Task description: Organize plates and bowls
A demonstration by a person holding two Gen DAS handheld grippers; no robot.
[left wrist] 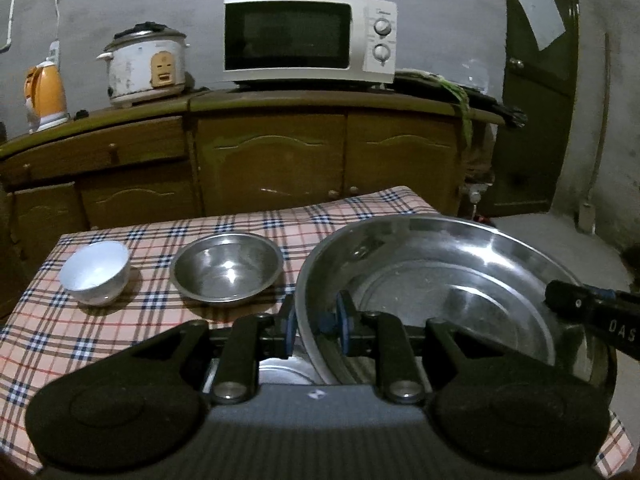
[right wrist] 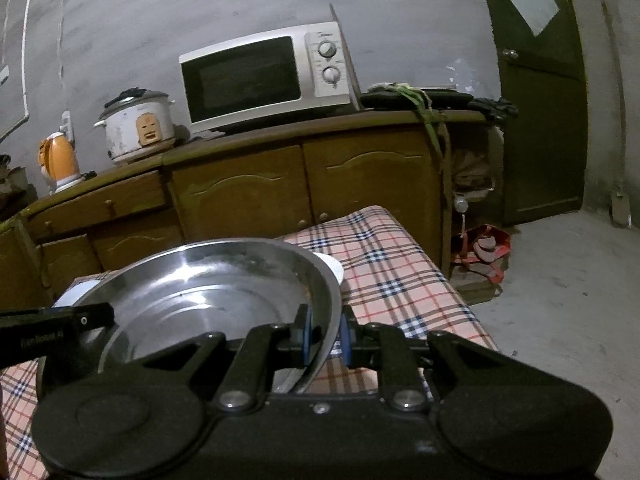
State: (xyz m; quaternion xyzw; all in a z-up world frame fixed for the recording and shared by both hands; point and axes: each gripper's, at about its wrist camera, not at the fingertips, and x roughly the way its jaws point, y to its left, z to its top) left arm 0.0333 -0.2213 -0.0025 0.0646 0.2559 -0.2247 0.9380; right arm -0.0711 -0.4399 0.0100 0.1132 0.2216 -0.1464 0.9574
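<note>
A large steel basin (left wrist: pixel 460 280) is gripped at both sides. My left gripper (left wrist: pixel 316 320) is shut on its left rim, blue pads on either side of the wall. My right gripper (right wrist: pixel 324 332) is shut on the basin's (right wrist: pixel 208 292) right rim in the same way. Each view shows the other gripper's black finger on the opposite rim. On the checked tablecloth (left wrist: pixel 160 240), left of the basin, stand a small steel bowl (left wrist: pixel 228 268) and a white bowl (left wrist: pixel 96 272). The edge of a white plate (right wrist: pixel 334 270) shows just behind the basin.
Behind the table stands a wooden cabinet (left wrist: pixel 272 160) carrying a microwave (left wrist: pixel 308 38), a rice cooker (left wrist: pixel 144 64) and an orange kettle (left wrist: pixel 46 96). A dark door (right wrist: pixel 536 92) and bare concrete floor lie to the right, with a red bag (right wrist: pixel 484 248) beside the cabinet.
</note>
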